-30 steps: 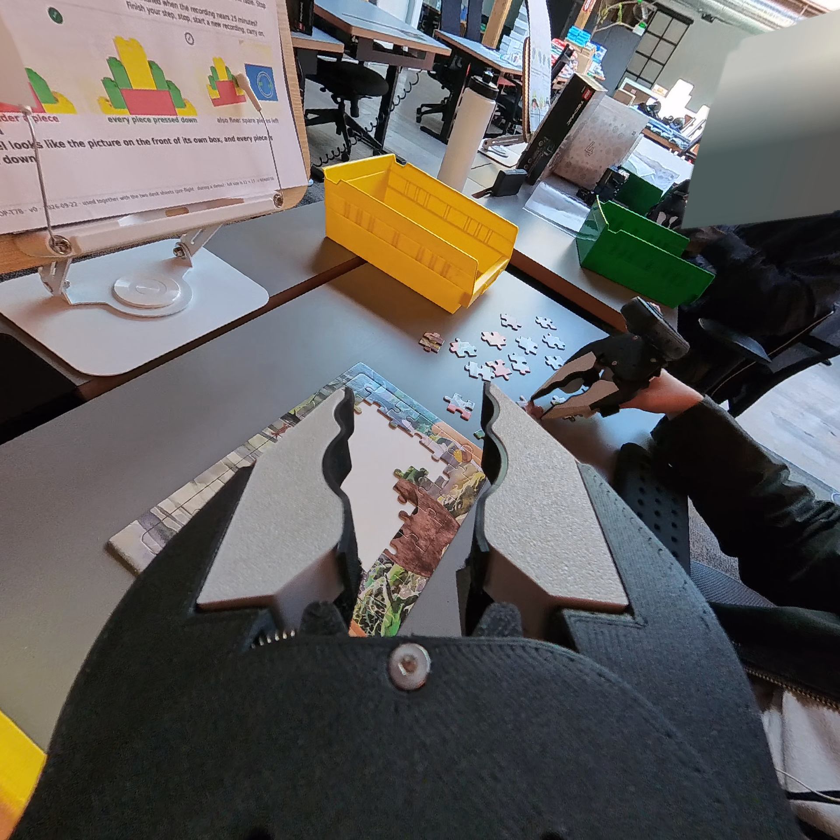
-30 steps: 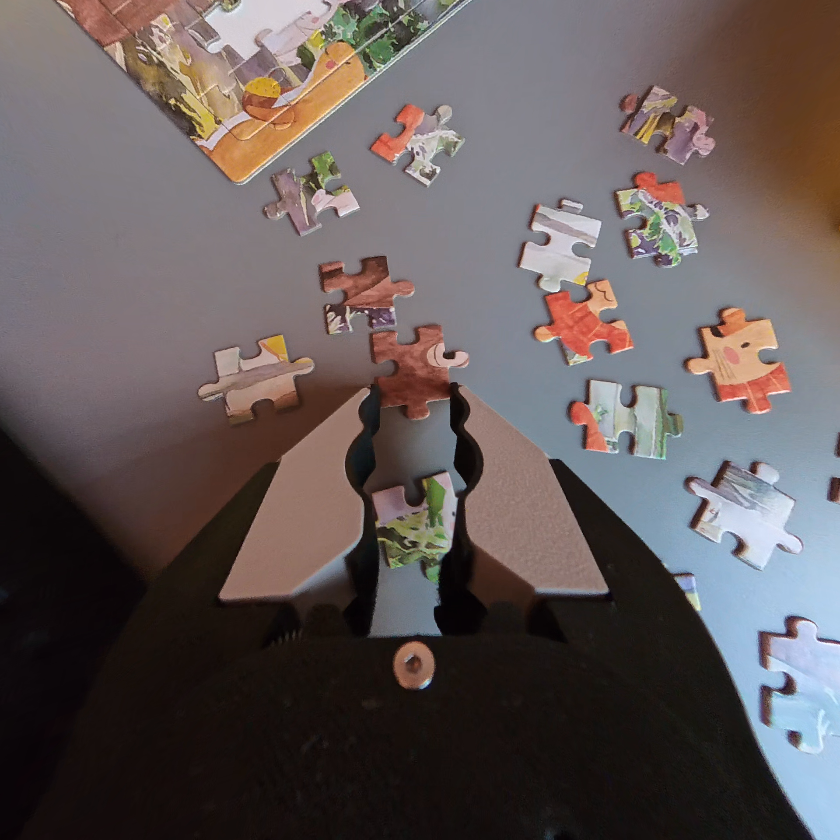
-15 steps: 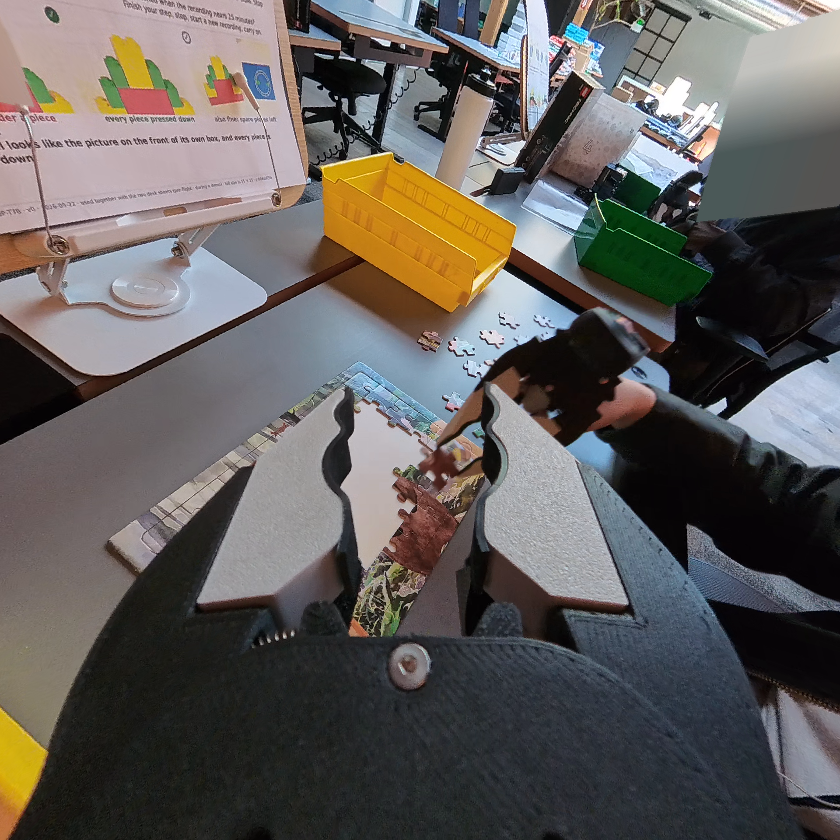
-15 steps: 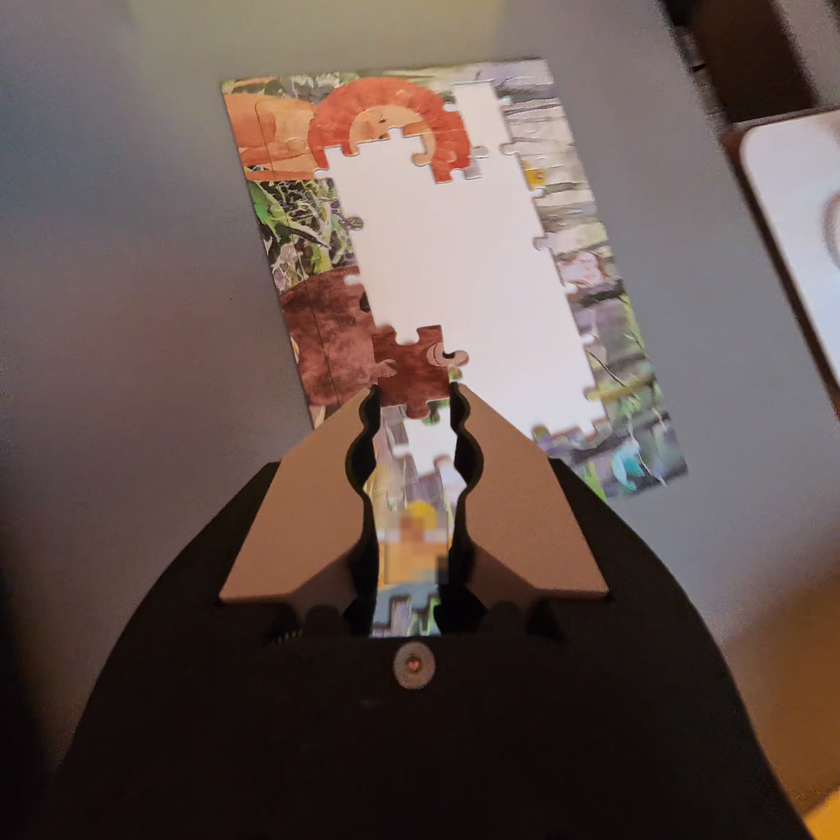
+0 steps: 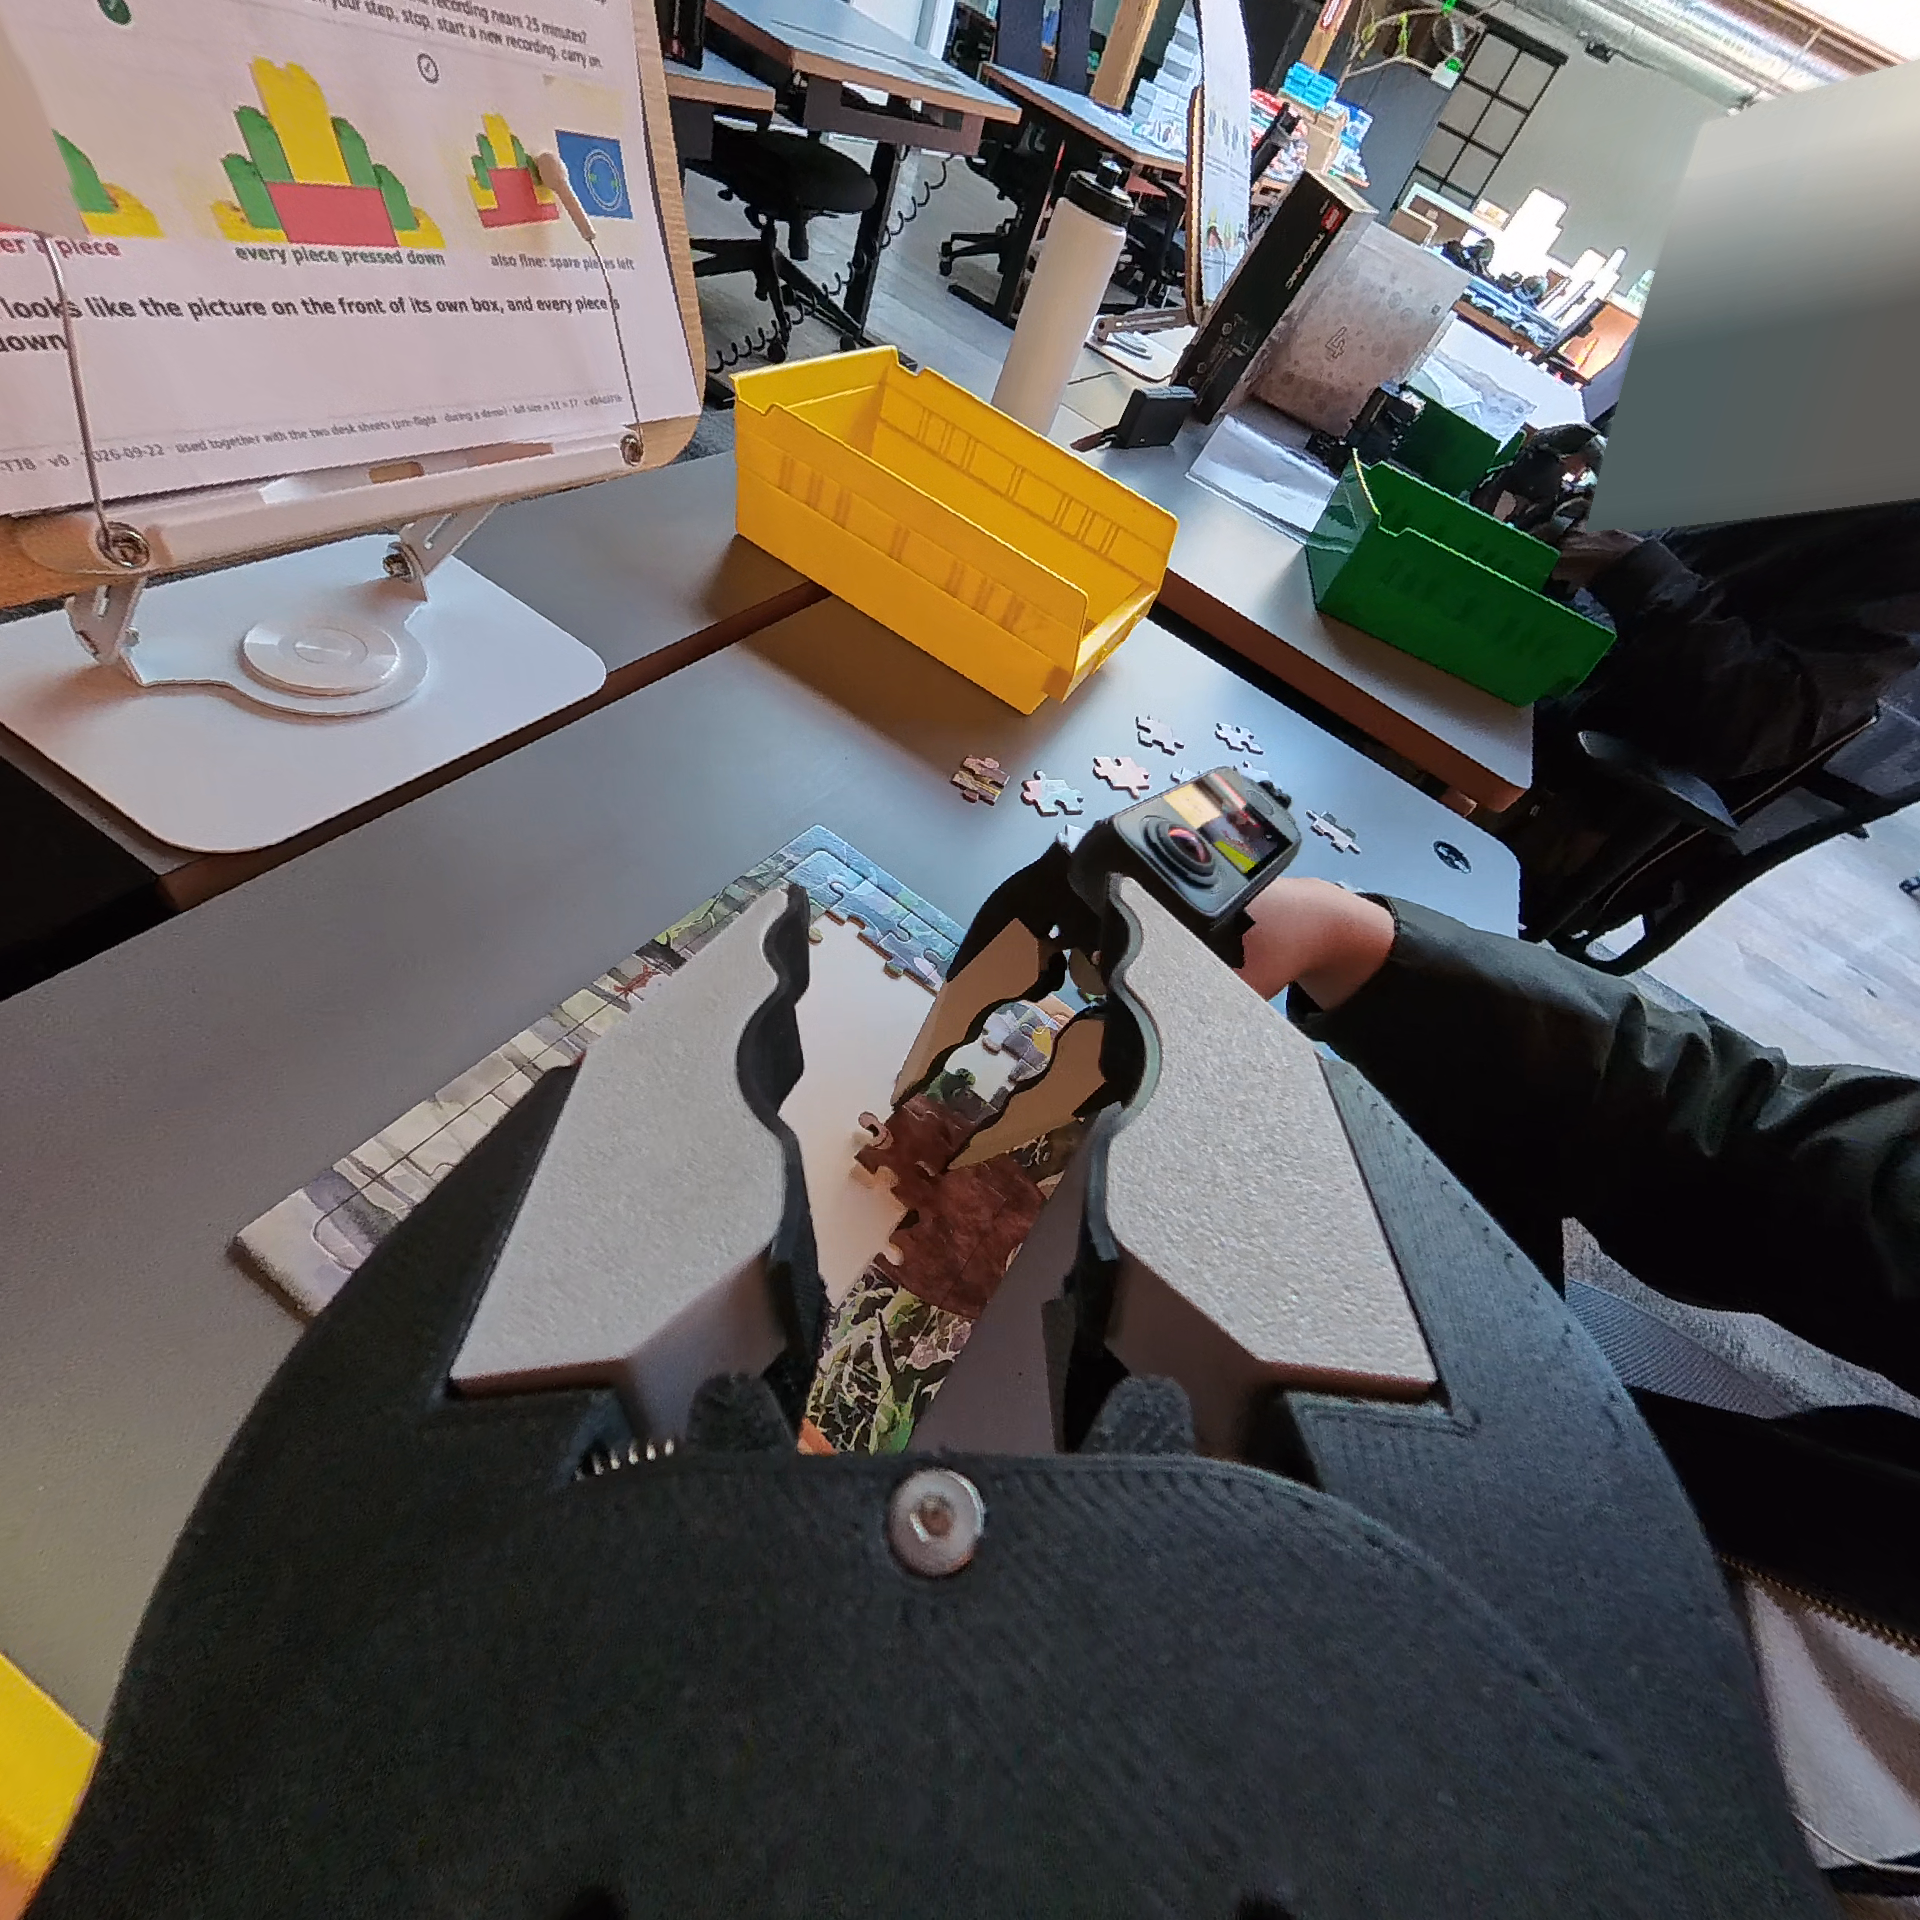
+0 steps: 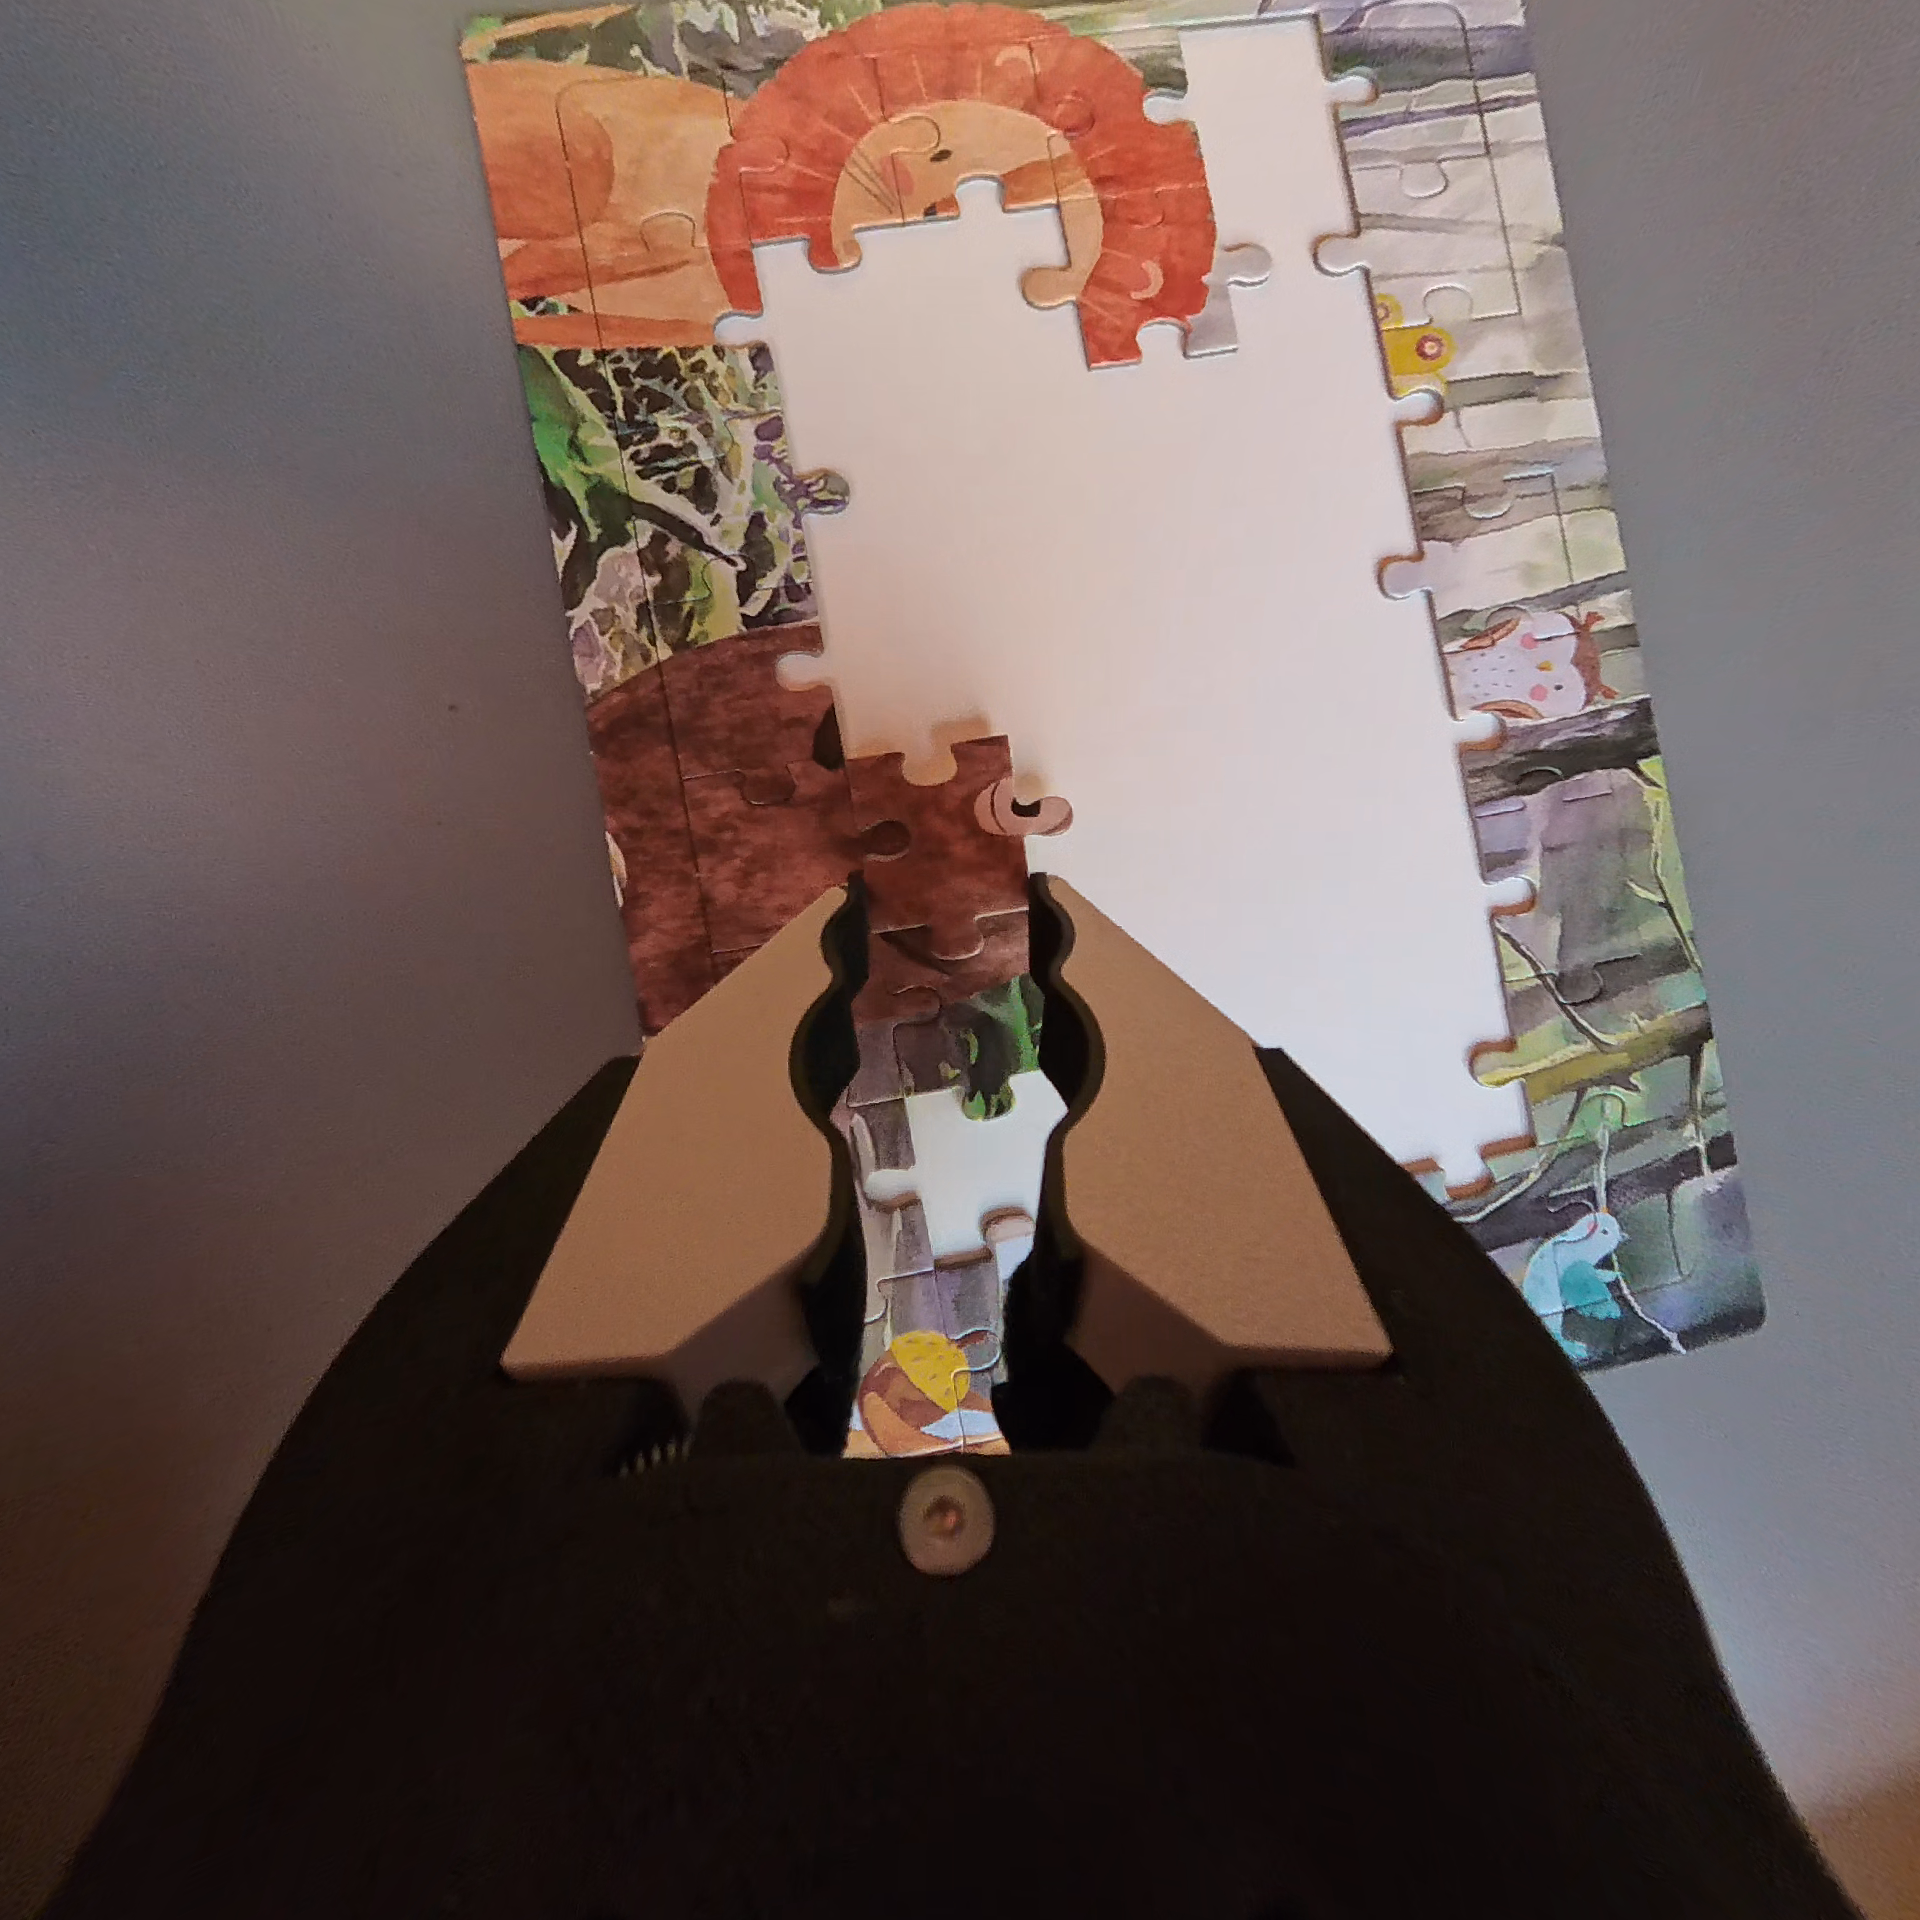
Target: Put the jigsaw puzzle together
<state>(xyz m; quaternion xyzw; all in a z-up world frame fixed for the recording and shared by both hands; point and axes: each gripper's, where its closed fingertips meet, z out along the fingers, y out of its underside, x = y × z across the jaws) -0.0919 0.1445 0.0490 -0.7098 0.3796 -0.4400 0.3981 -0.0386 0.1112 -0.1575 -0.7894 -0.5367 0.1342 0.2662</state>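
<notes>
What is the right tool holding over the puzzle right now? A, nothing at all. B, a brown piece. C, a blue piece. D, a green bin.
B: the right tool is closed on a brown piece, at the brown patch of the puzzle.

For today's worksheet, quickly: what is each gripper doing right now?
Left gripper: open, holding nothing.
Right gripper: closed on a brown puzzle piece.
</notes>
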